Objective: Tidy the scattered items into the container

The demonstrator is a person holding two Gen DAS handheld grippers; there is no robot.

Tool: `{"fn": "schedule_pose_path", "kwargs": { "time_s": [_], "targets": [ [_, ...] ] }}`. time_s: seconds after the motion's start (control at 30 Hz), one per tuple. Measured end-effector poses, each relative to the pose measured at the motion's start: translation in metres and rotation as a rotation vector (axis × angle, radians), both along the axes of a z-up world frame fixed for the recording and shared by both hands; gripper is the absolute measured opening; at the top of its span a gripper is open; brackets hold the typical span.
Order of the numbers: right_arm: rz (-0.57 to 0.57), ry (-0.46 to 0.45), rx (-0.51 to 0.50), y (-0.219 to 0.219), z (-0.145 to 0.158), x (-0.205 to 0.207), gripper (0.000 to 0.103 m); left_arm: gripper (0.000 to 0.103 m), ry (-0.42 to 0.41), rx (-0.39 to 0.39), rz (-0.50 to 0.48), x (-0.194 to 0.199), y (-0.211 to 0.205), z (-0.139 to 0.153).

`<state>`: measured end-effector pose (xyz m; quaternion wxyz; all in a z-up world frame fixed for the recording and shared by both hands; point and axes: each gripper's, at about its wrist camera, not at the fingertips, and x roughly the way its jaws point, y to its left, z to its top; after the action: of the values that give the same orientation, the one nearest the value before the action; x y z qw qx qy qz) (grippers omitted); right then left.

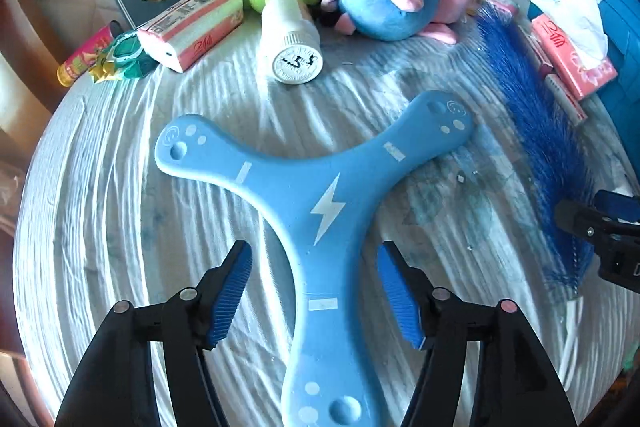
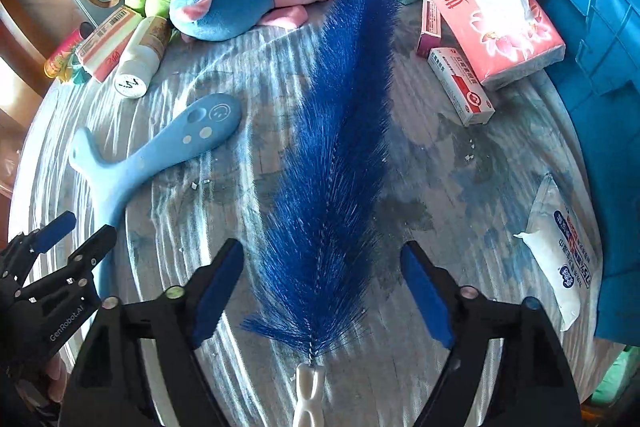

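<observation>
Cloth (image 1: pixel 120 187) lay rumpled, bare at its near edge — left gripper (image 1: pixel 314 291) gaped astride boomerang (image 1: pixel 304 195), right gripper (image 2: pixel 322 291) gaped astride brush (image 2: pixel 344 131)

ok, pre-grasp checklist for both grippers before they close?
1. Left gripper open: ok.
2. Boomerang arm lies between the left fingers: ok.
3. Right gripper open: ok.
4. Blue brush centred between the right fingers: ok, bristles span the gap, white handle below.
5. Blue container within sight on the right: ok; free space inside: cannot tell.
6. Fingers touching the cloth: cannot tell.
</observation>
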<state>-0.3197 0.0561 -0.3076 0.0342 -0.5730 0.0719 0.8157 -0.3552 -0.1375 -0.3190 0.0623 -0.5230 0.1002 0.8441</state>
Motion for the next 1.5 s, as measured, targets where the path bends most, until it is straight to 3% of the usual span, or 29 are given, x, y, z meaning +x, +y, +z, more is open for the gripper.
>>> {"fn": "schedule_pose_path", "kwargs": {
  "time_s": [0.1, 0.23, 0.27, 0.3, 0.33, 0.43, 0.53, 0.63, 0.7, 0.87, 0.93, 0.97, 1.13, 1.2, 1.23, 1.3, 1.4, 1.43, 1.5],
  "targets": [
    [-0.013, -0.007, -0.005, 0.001, -0.005, -0.006, 0.061, 0.073, -0.005, -0.022, 0.0, -0.006, 0.001, -0.005],
    [-0.019, -0.028, -0.004, 0.004, -0.016, -0.016, 0.059, 0.071, -0.022, -0.055, -0.003, -0.017, 0.003, -0.018],
    [-0.01, -0.024, 0.017, 0.001, -0.017, -0.017, 0.058, 0.067, -0.022, -0.04, -0.003, -0.017, 0.004, -0.018],
    [-0.005, -0.02, 0.041, 0.0, -0.017, -0.017, 0.045, 0.053, -0.021, -0.024, -0.002, -0.017, 0.004, -0.018],
    [-0.002, -0.018, 0.062, -0.002, -0.017, -0.018, 0.035, 0.05, -0.021, -0.009, -0.002, -0.018, 0.004, -0.017],
    [0.005, -0.017, 0.1, -0.002, -0.015, -0.017, 0.023, 0.045, -0.008, -0.005, -0.002, -0.014, 0.007, -0.016],
    [0.023, -0.014, 0.106, -0.005, -0.01, -0.014, 0.02, 0.027, 0.029, -0.003, -0.027, -0.006, 0.012, -0.003],
    [0.036, 0.015, 0.092, -0.01, 0.002, -0.007, 0.019, 0.018, 0.083, 0.003, -0.042, 0.003, 0.015, 0.018],
    [0.043, 0.031, 0.068, -0.013, 0.012, -0.001, 0.019, 0.016, 0.069, 0.011, -0.038, 0.002, 0.012, 0.014],
    [0.04, 0.006, 0.026, -0.01, 0.014, 0.012, 0.019, 0.021, 0.035, 0.03, -0.027, -0.001, 0.007, 0.005],
    [0.022, -0.01, 0.016, -0.005, 0.005, 0.015, 0.02, 0.051, 0.022, 0.038, -0.023, -0.002, 0.004, 0.001],
    [0.012, -0.013, 0.004, -0.004, 0.001, 0.017, 0.02, 0.057, 0.015, 0.042, -0.021, -0.002, 0.003, -0.001],
    [-0.022, 0.0, -0.016, 0.0, -0.011, 0.02, 0.03, 0.062, -0.052, 0.079, 0.001, -0.014, -0.001, -0.02],
    [-0.021, 0.011, -0.004, -0.002, -0.014, 0.017, 0.04, 0.062, -0.036, 0.101, 0.015, -0.016, -0.004, -0.02],
    [-0.021, 0.015, 0.005, -0.003, -0.016, 0.015, 0.044, 0.056, -0.028, 0.112, 0.022, -0.017, -0.005, -0.021],
    [-0.012, 0.023, 0.034, -0.004, -0.021, 0.01, 0.045, 0.055, -0.012, 0.111, 0.022, -0.018, -0.003, -0.02],
    [0.02, 0.015, 0.1, -0.012, -0.023, 0.004, 0.021, 0.05, 0.008, 0.098, 0.017, -0.015, 0.0, -0.018],
    [0.023, 0.014, 0.09, -0.012, -0.022, 0.003, 0.021, 0.047, 0.031, 0.084, 0.004, -0.011, 0.002, -0.011],
    [0.029, 0.025, 0.079, -0.013, -0.017, 0.004, 0.02, 0.026, 0.079, 0.056, -0.02, -0.002, 0.006, 0.001]
  ]
}}
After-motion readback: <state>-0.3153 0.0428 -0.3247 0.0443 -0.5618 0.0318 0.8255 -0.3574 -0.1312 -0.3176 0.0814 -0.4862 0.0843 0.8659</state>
